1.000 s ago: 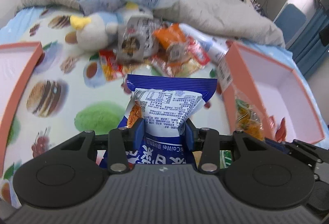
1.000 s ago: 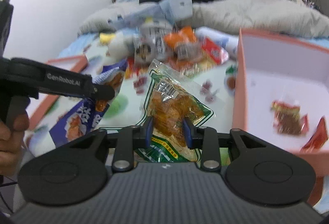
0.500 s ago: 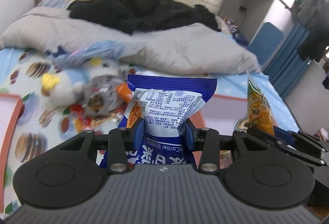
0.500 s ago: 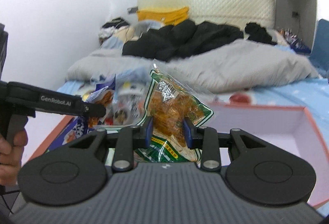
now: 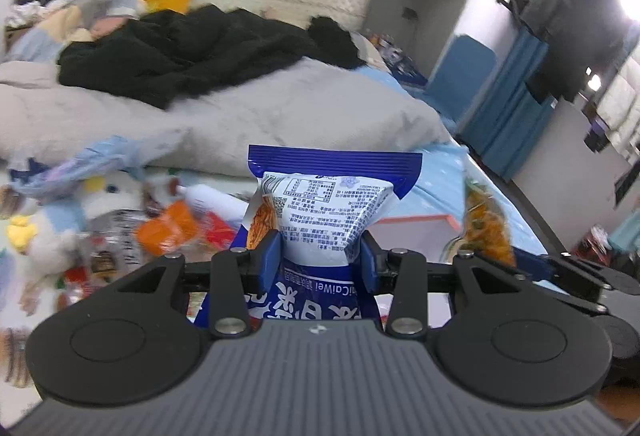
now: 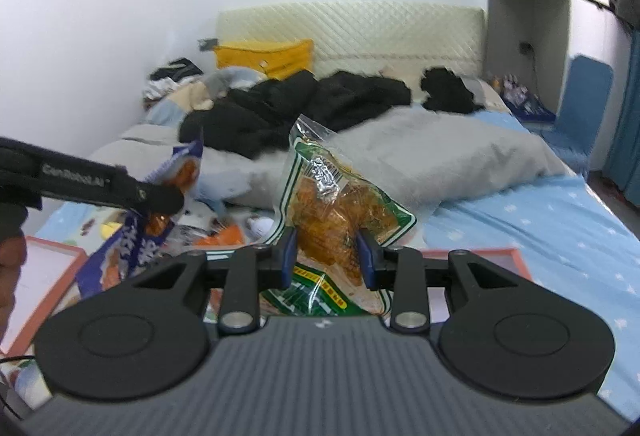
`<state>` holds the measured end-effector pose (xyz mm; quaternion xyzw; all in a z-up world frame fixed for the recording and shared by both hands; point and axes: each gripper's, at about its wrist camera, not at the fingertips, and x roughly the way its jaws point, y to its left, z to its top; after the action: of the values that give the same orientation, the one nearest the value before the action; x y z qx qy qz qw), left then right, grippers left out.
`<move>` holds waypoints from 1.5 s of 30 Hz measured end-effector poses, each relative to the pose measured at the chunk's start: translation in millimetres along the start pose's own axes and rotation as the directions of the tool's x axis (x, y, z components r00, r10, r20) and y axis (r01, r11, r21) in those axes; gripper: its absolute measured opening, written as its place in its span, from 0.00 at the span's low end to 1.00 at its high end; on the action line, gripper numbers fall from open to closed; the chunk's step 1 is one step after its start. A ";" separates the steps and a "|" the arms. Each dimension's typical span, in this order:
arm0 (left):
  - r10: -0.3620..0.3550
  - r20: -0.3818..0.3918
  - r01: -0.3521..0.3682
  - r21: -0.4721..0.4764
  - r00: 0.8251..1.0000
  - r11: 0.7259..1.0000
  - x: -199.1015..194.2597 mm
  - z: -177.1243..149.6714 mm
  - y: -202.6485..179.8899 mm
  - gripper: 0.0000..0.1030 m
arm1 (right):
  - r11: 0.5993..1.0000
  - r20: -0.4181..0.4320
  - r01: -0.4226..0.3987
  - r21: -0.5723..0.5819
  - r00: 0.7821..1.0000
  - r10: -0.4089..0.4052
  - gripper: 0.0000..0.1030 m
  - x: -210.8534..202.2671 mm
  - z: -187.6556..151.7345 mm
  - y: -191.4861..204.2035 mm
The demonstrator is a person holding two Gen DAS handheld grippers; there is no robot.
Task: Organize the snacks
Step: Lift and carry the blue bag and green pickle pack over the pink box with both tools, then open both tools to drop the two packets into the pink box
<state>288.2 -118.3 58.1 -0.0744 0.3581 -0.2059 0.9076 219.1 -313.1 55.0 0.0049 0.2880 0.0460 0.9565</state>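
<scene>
Two packets in the air at once, and that's your trouble. Your left gripper (image 5: 319, 256) is clamped on the blue-and-white snack bag (image 5: 328, 212), pads squeezing its puffy middle, top seam standing up ahead of the fingers. Your right gripper (image 6: 327, 260) is pinched on the clear green-edged packet (image 6: 332, 212) of orange snacks, holding it low while most of it leans out above the pads.

Both bags ride above the bed, the loose snack pile (image 5: 160, 232) down left and the pink box (image 5: 416, 226) just behind the blue bag, only its far rim showing.

Watch that blue bag: it's air-filled and slick, so I'd expect it to squirt out if you swing hard. The green packet looks top-heavy, and a quick tilt could peel it from the pads.

Notice too how near the grippers sit; the left one's finger (image 6: 120, 184) juts into the right camera beside the green packet. Cross them over the box and the bags may knock together, or one lands in the wrong box (image 6: 48, 276).
</scene>
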 end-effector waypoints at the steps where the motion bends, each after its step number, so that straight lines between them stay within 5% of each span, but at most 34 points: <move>1: -0.009 -0.015 0.009 0.005 1.000 1.000 7.3 -1.1 -6.8 0.45 | 1.000 -0.018 0.011 0.010 1.000 -0.011 0.34 4.1 -2.8 -8.6; 11: -0.072 -0.223 0.077 0.015 0.972 0.997 109.0 -24.7 -61.7 0.45 | 0.989 -0.191 0.131 0.063 0.975 -0.117 0.34 49.3 -45.5 -78.3; 22: -0.029 -0.342 0.048 0.047 0.939 0.998 179.5 -46.8 -86.6 0.45 | 0.978 -0.305 0.163 0.130 0.945 -0.117 0.45 78.2 -85.5 -112.7; 25: -0.010 -0.338 0.033 0.064 0.941 0.997 181.5 -49.1 -84.9 0.49 | 0.977 -0.309 0.160 0.138 0.945 -0.111 0.51 81.3 -89.1 -114.3; 28: -0.006 -0.343 0.024 0.048 0.939 0.999 180.5 -46.0 -78.9 0.67 | 0.981 -0.303 0.147 0.124 0.947 -0.104 0.59 81.6 -88.7 -114.2; 45: -0.026 -0.137 0.029 0.027 0.990 0.999 90.3 -21.5 -52.5 0.67 | 0.988 -0.114 0.098 0.115 0.990 -0.085 0.59 33.6 -44.1 -82.0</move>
<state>316.2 -204.0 1.3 -0.0521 0.4153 -0.2281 0.8791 229.7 -392.5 -3.2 0.0470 0.3417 -0.0155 0.9385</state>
